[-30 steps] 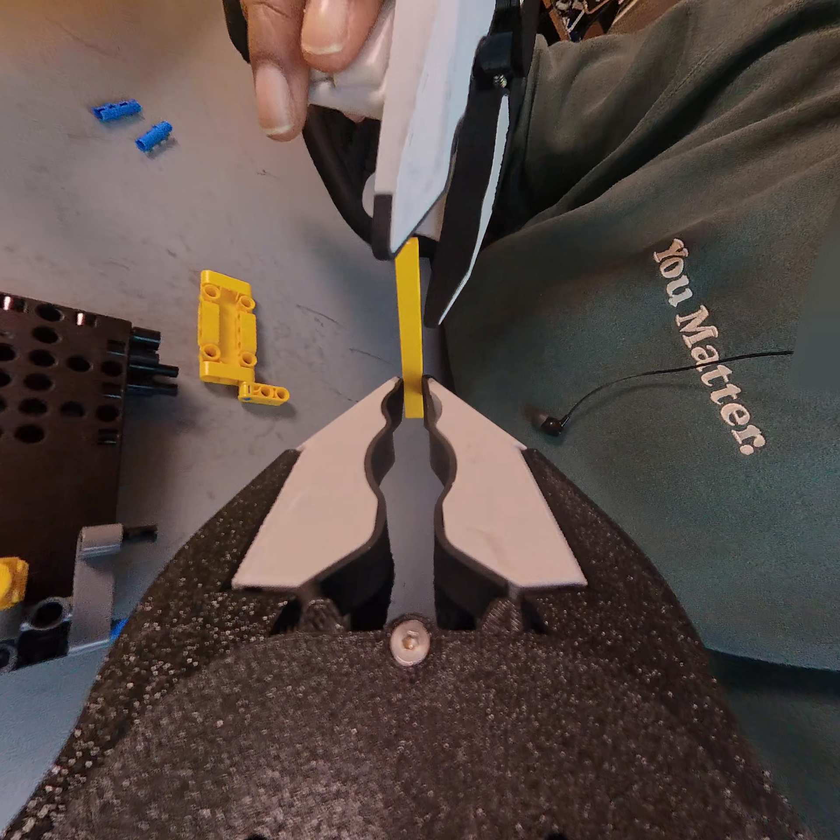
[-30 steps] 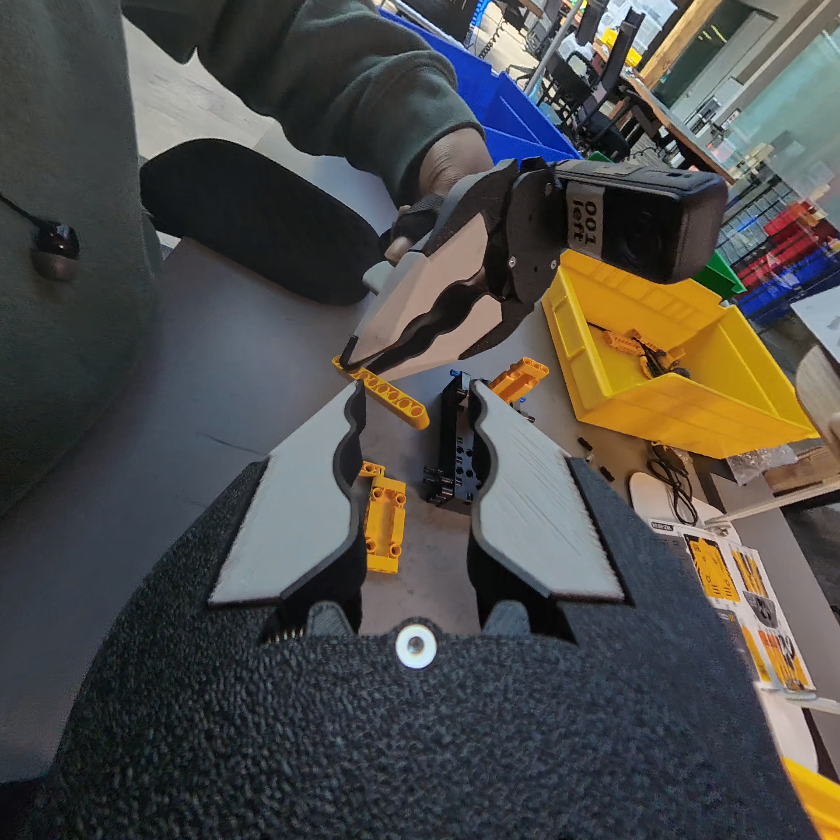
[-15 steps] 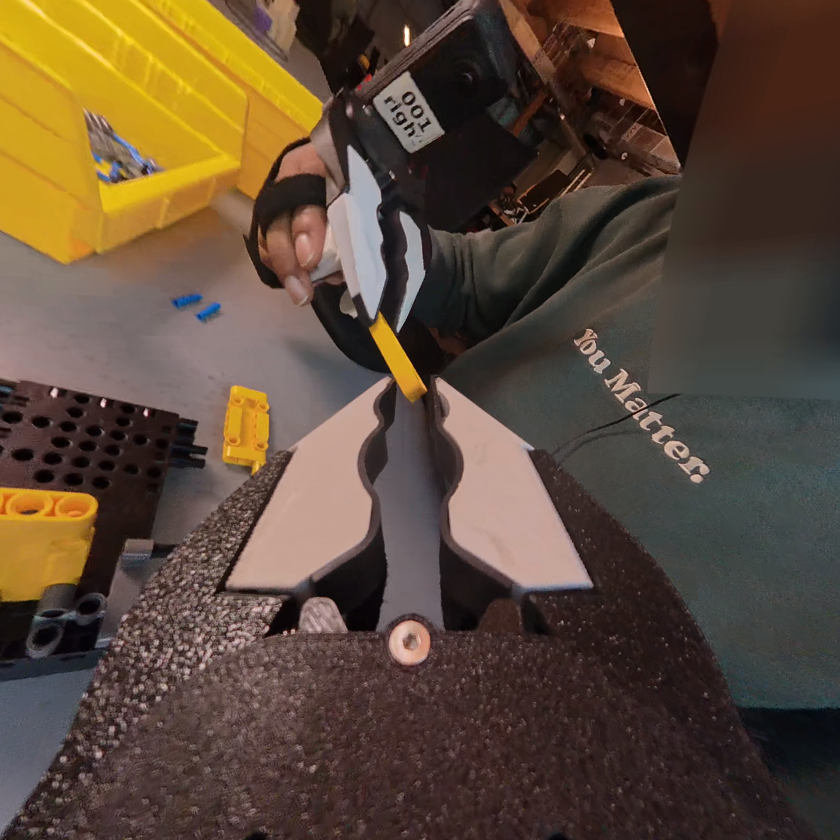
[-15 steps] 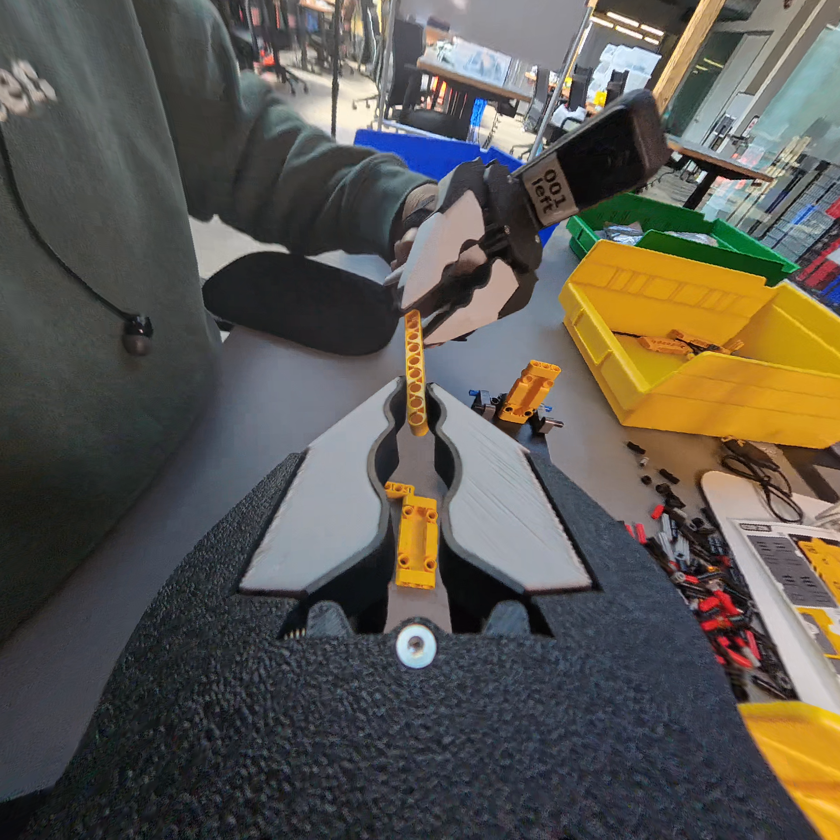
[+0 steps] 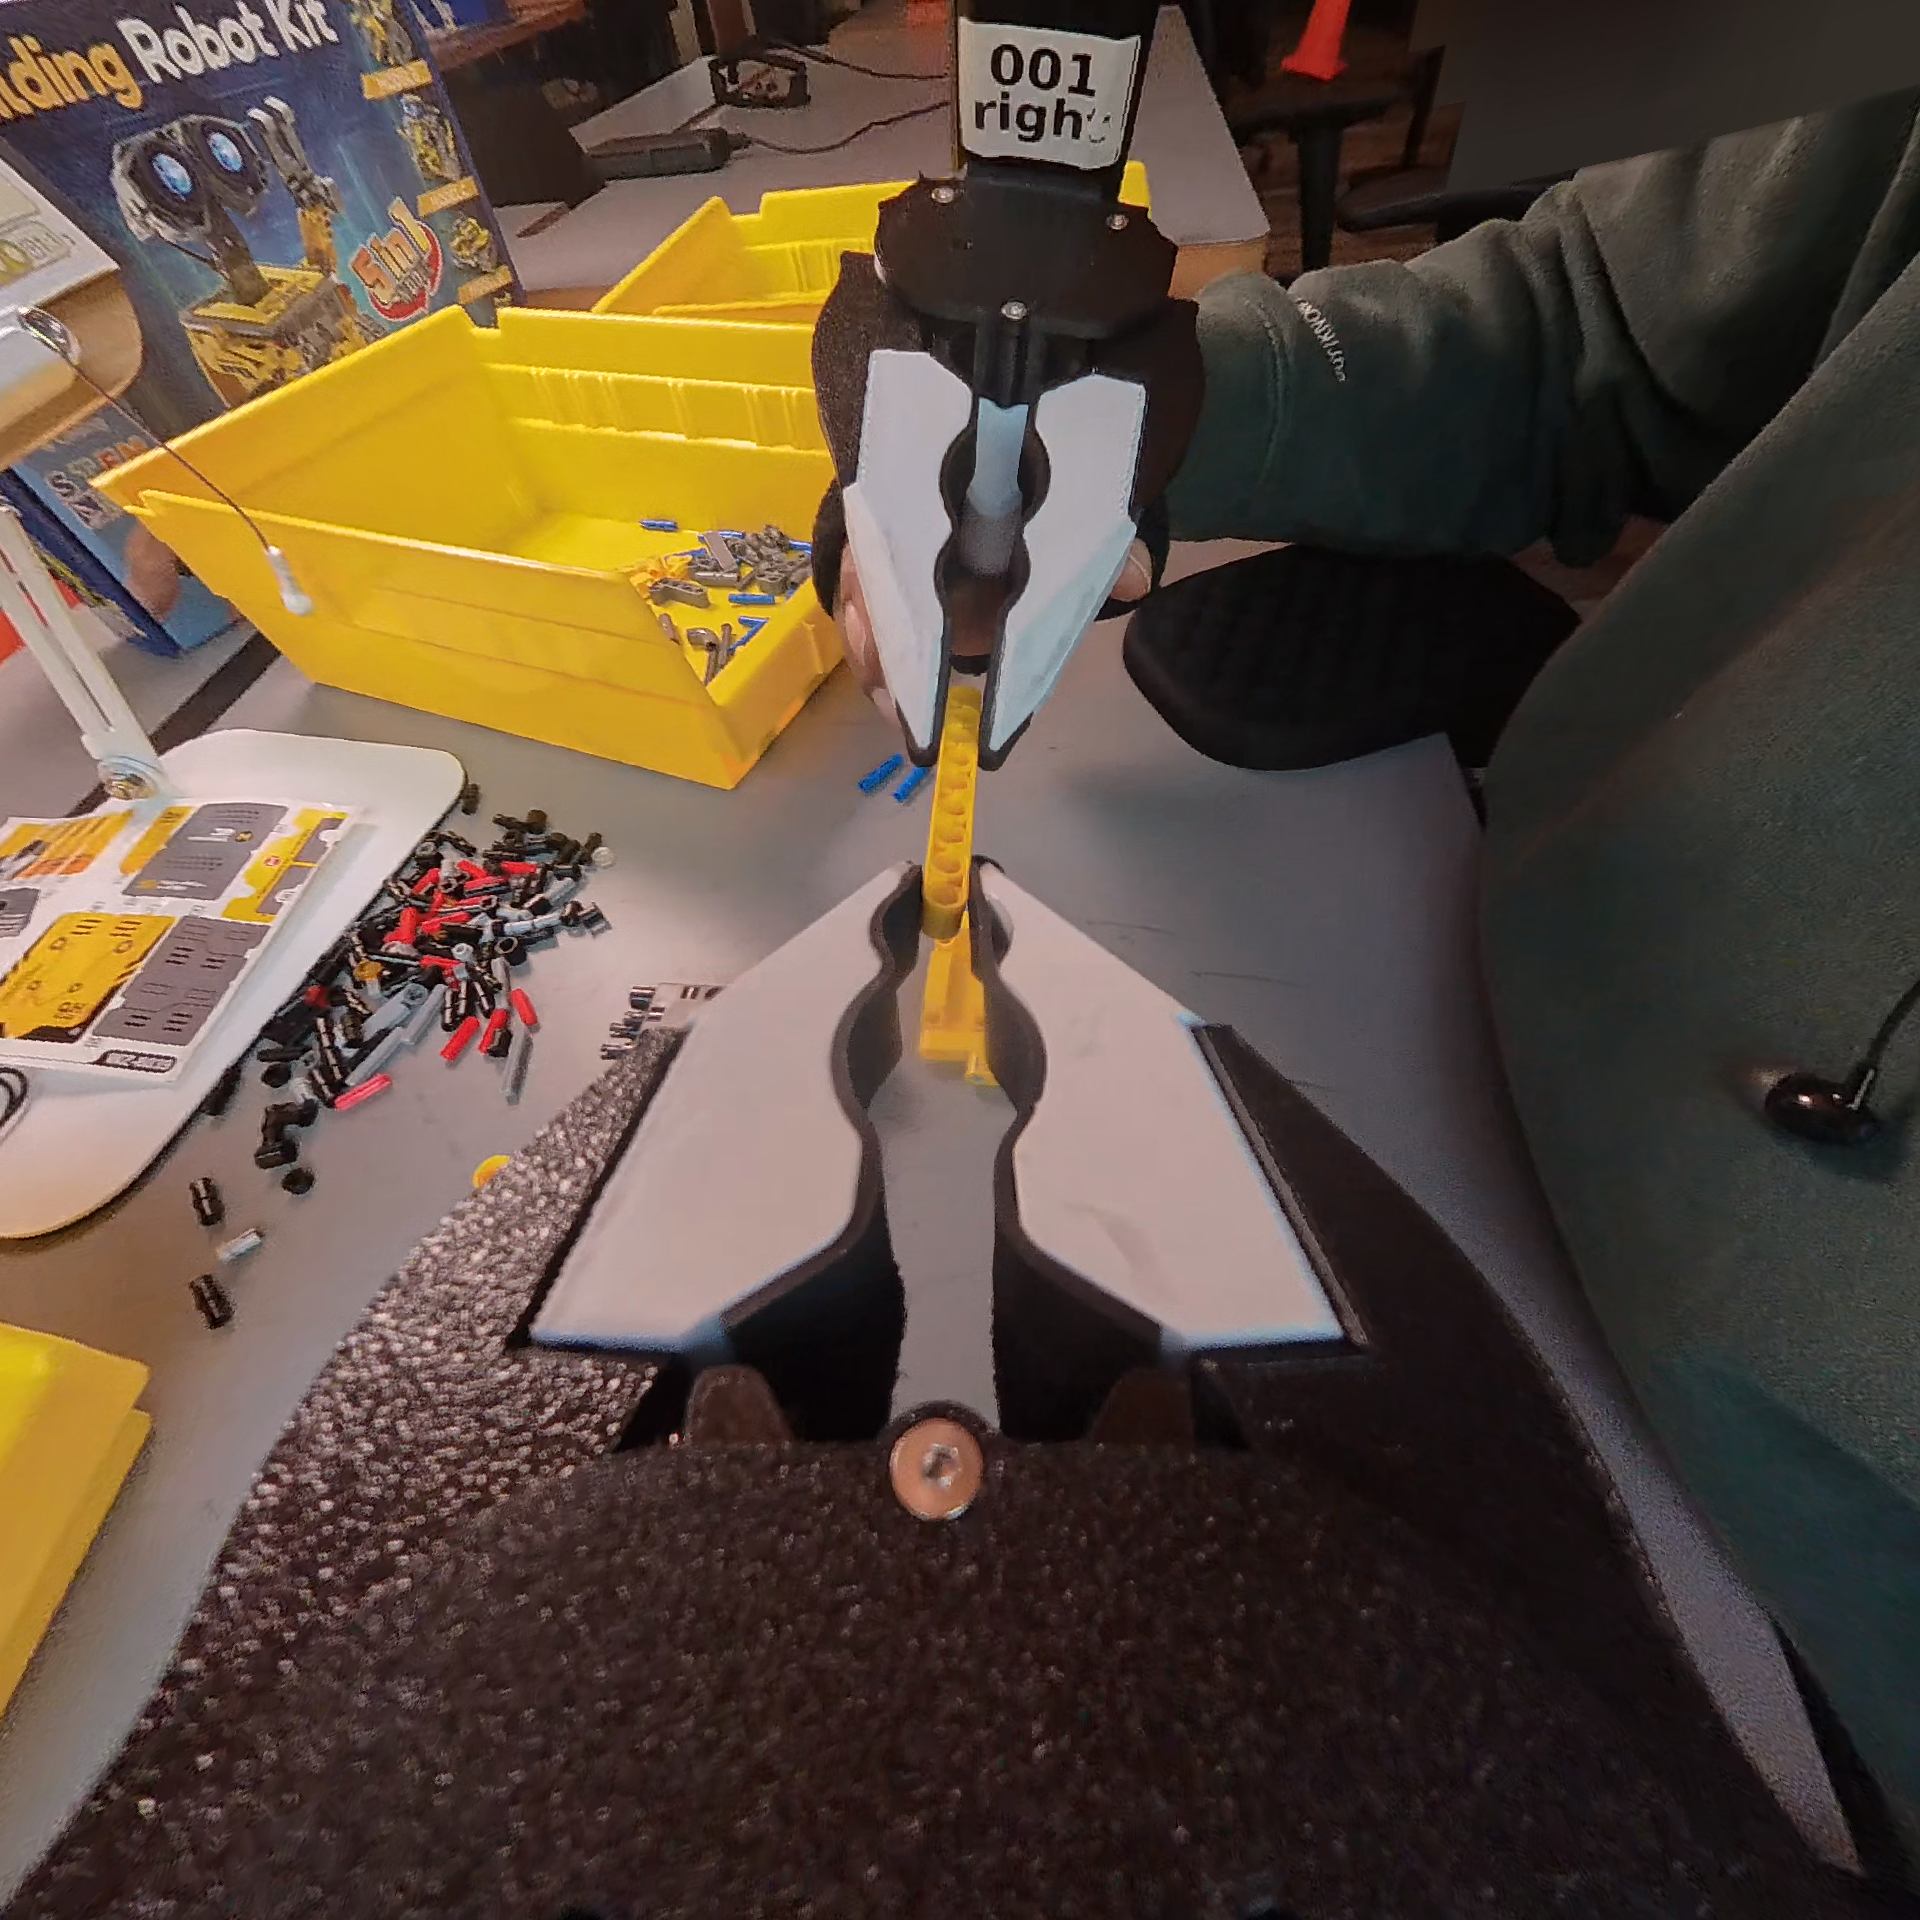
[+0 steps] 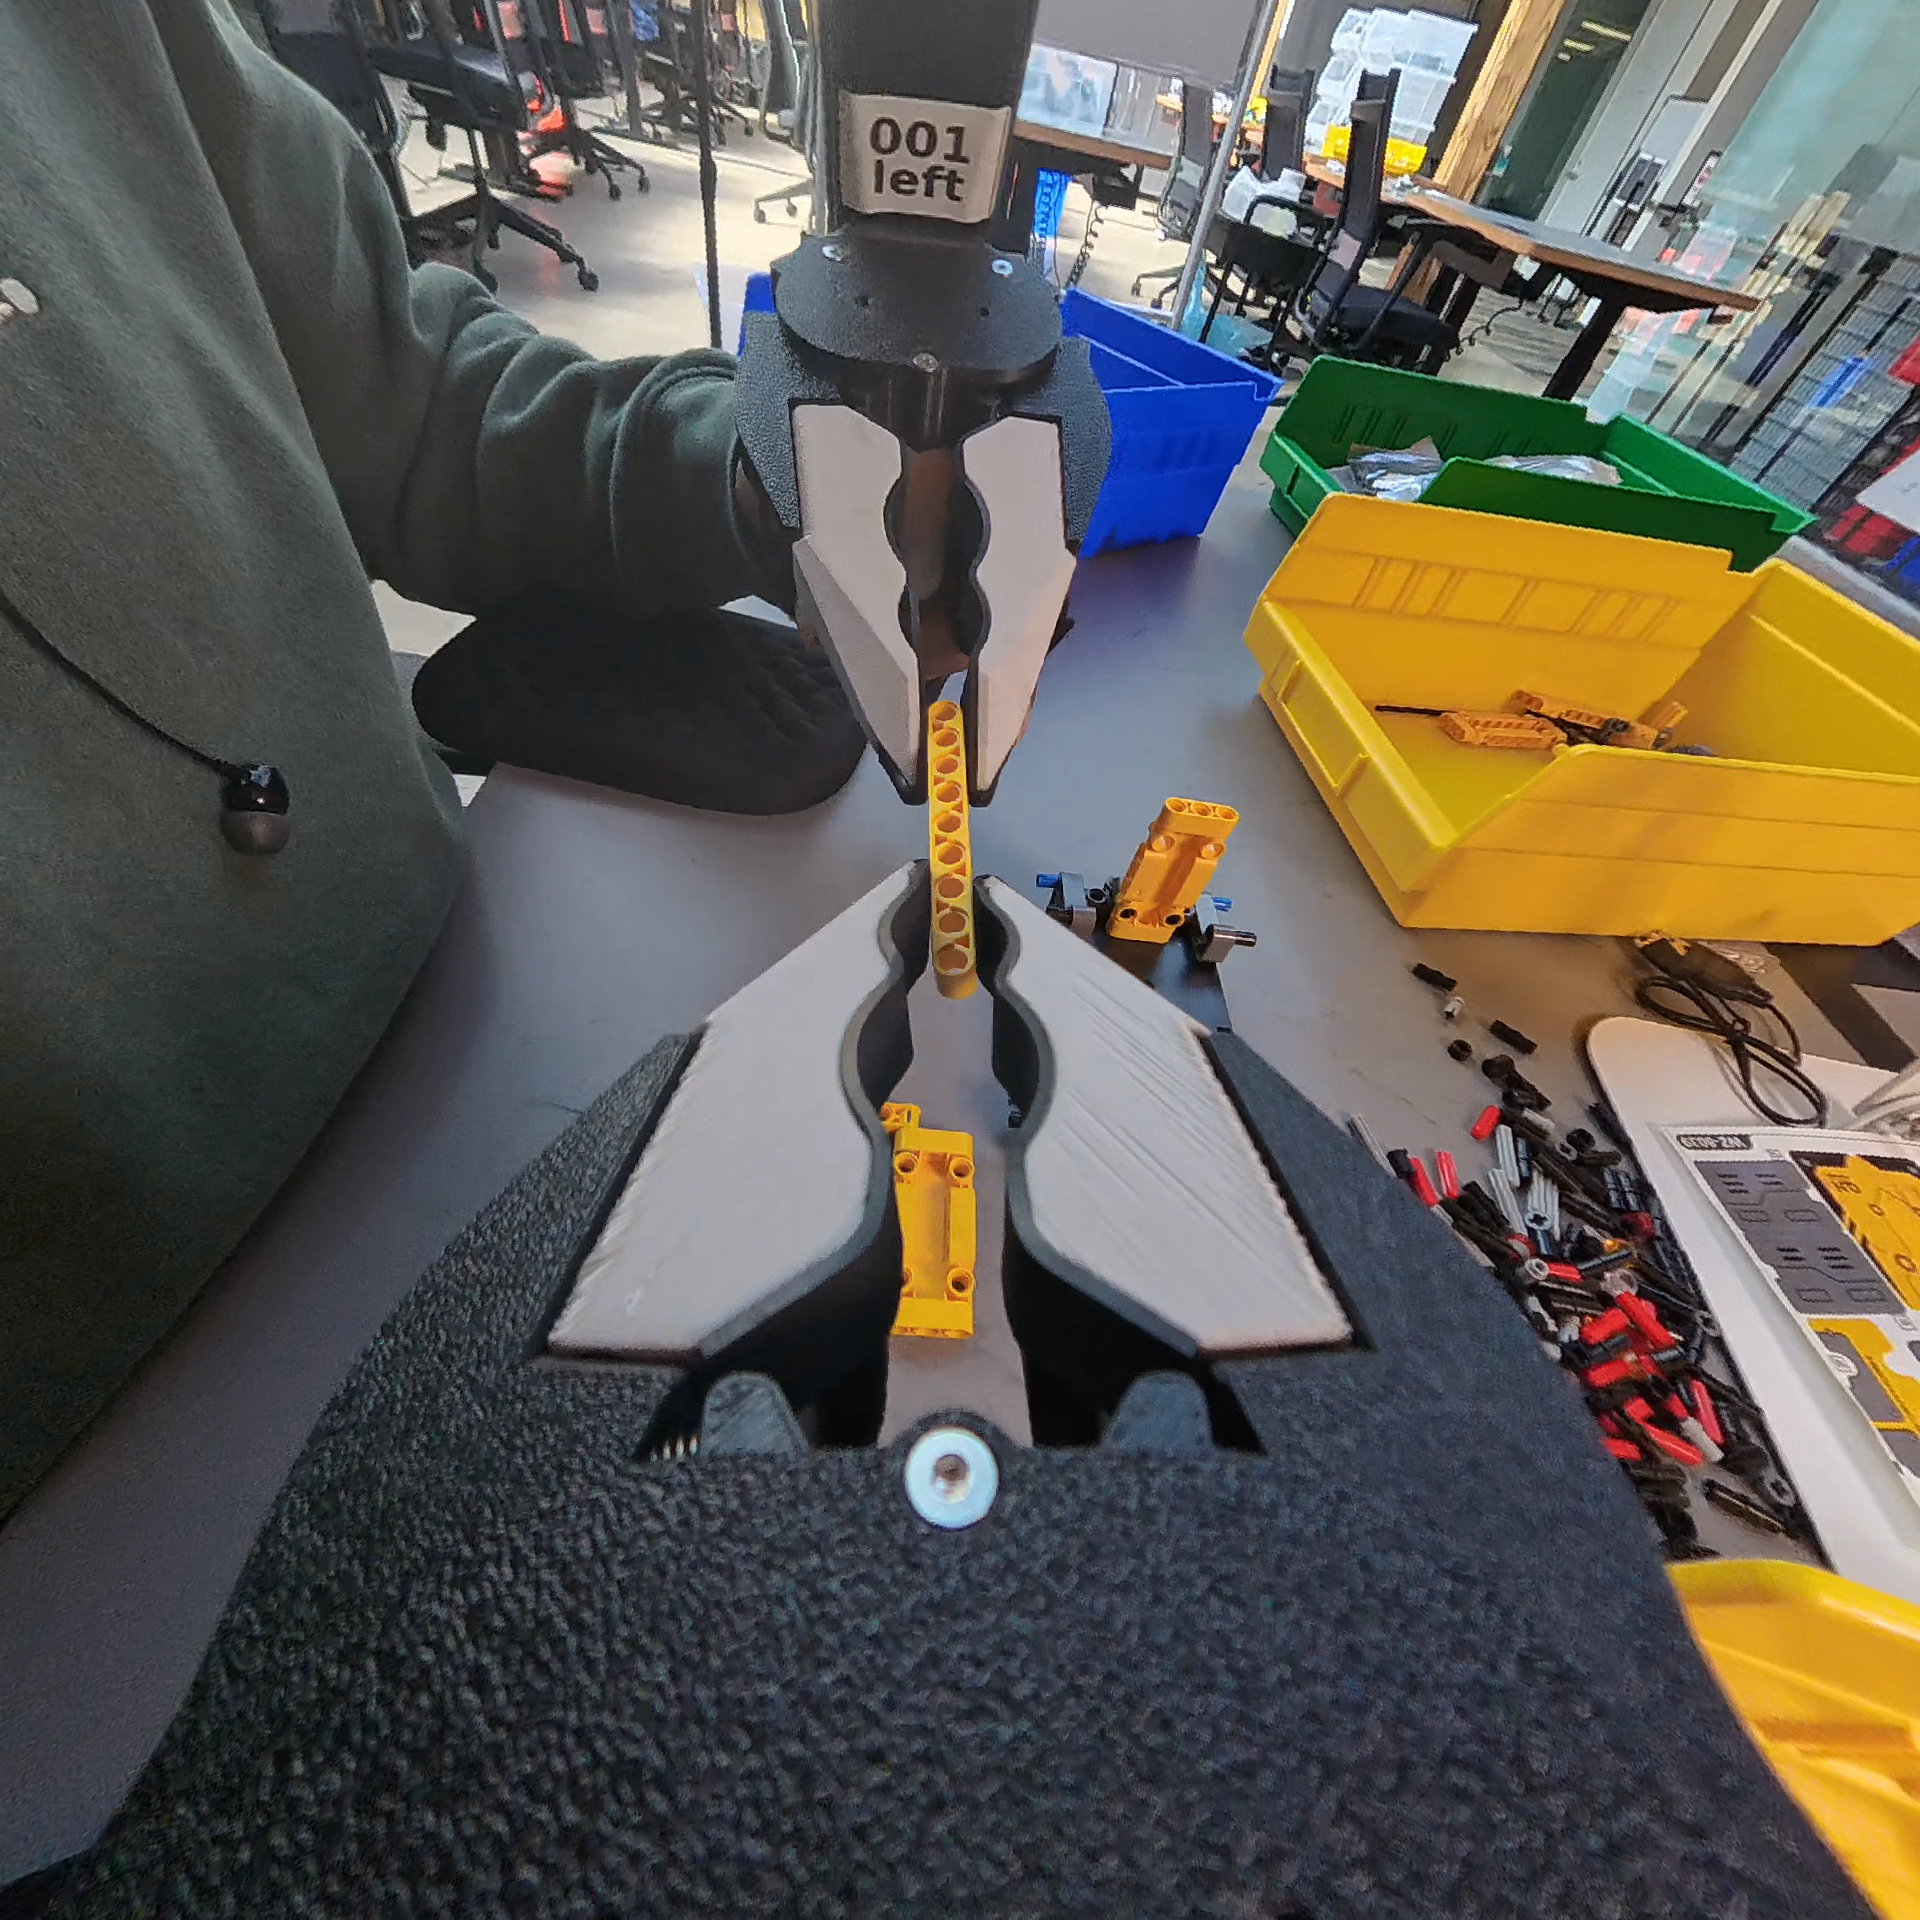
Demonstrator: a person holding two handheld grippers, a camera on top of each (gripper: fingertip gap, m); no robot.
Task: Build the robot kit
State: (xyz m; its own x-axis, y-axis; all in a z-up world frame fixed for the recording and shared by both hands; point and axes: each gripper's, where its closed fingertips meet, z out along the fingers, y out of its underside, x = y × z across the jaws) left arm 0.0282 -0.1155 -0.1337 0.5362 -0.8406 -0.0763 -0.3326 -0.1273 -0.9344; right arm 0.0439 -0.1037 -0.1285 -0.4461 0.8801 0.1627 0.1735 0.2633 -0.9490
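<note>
Above the table (image 5: 1226, 935), the beam (image 5: 951, 821) hangs in the air. One end is pinched in the left gripper (image 5: 945, 899) and the other in the right gripper (image 5: 951, 743), both finger pairs closed on it, tip to tip and roughly in line. Judgement: two grips on one thin part means any twist or offset between the grippers levers it, so hold them coaxial and grip lightly. Panel (image 5: 951, 1003) lies flat just below; pins (image 5: 447, 966) and bin (image 5: 436, 623) sit off to the left.

beam (image 5: 951, 831) between both grippers, above table (image 5: 1195, 883), bin (image 5: 468, 582) behind
</note>
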